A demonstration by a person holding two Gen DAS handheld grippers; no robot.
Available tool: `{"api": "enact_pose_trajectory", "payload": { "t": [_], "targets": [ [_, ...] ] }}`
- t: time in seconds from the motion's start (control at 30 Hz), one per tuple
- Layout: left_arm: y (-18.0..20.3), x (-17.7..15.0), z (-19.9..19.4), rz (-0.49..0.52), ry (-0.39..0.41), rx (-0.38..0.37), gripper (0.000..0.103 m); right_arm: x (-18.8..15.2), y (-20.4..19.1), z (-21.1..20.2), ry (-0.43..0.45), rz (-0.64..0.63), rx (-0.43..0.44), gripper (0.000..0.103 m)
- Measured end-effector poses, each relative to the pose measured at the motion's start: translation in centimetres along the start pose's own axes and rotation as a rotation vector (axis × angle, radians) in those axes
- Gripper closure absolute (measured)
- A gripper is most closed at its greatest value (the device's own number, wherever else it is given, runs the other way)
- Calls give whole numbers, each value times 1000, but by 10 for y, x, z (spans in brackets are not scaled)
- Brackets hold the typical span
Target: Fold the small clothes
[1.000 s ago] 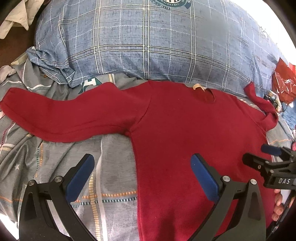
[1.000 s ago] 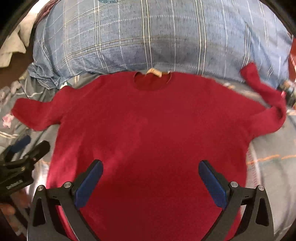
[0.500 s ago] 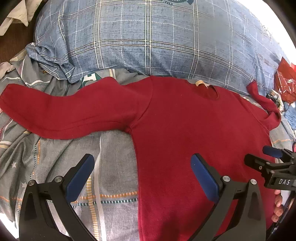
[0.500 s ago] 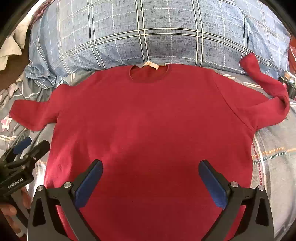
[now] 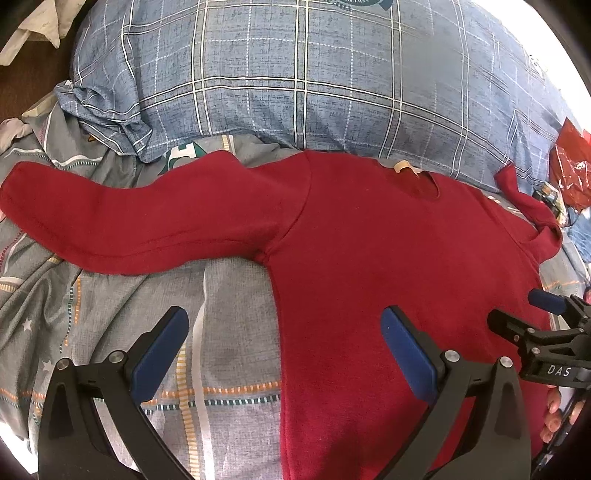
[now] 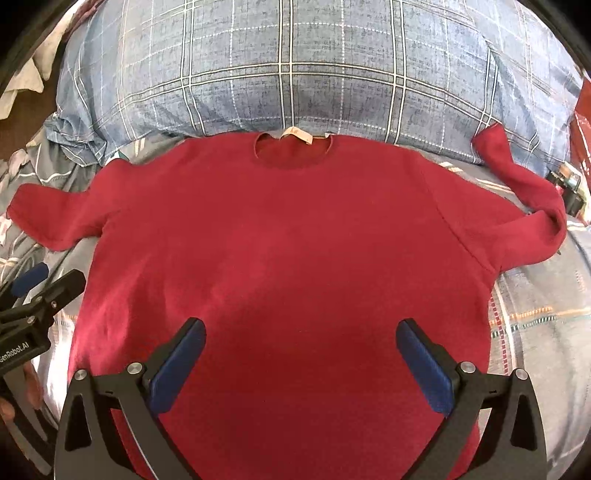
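A red long-sleeved sweater (image 6: 288, 236) lies flat on the bed, neck hole (image 6: 291, 151) toward the pillow. Its left sleeve (image 5: 140, 221) stretches out flat to the left. Its right sleeve (image 6: 524, 206) is bent back on itself, cuff resting against the pillow. My left gripper (image 5: 284, 347) is open and empty, hovering over the sweater's left side edge below the armpit. My right gripper (image 6: 301, 354) is open and empty above the sweater's lower middle. Each gripper shows at the edge of the other's view, the right one (image 5: 532, 314) and the left one (image 6: 48, 280).
A large blue plaid pillow (image 6: 295, 70) lies behind the sweater. The grey patterned bedsheet (image 5: 110, 325) is rumpled at the left. A red plastic bag (image 5: 570, 173) and small items sit at the right edge. White cloth (image 5: 33, 26) lies at the far left.
Both grippers have drawn back a little from the pillow and stayed open. The sweater has not moved; more of the pillow shows above it.
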State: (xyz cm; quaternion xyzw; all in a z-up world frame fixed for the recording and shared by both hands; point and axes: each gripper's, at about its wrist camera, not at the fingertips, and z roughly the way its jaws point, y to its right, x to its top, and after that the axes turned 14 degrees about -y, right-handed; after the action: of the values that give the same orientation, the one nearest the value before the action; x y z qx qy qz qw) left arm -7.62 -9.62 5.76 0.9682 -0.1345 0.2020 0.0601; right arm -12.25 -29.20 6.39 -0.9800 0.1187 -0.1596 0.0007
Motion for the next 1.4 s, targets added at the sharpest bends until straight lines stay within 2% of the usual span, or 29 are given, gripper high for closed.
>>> {"api": "enact_pose_trajectory", "payload": {
  "t": [0.43, 1.07, 1.2, 1.33, 1.4],
  "targets": [
    [-20, 7, -2, -59, 3, -2, 0, 12, -15, 5, 1, -48, 7, 0],
    [-57, 21, 1, -125, 15, 88, 0, 37, -37, 11, 17, -65, 69, 0],
    [-77, 29, -6, -160, 34, 103, 0, 42, -38, 13, 23, -66, 88, 0],
    [-110, 39, -17, -240, 74, 129, 0, 44, -42, 15, 26, -71, 121, 1],
    [-133, 44, -23, -303, 101, 181, 0, 45, -44, 17, 23, -80, 124, 1]
  ]
}}
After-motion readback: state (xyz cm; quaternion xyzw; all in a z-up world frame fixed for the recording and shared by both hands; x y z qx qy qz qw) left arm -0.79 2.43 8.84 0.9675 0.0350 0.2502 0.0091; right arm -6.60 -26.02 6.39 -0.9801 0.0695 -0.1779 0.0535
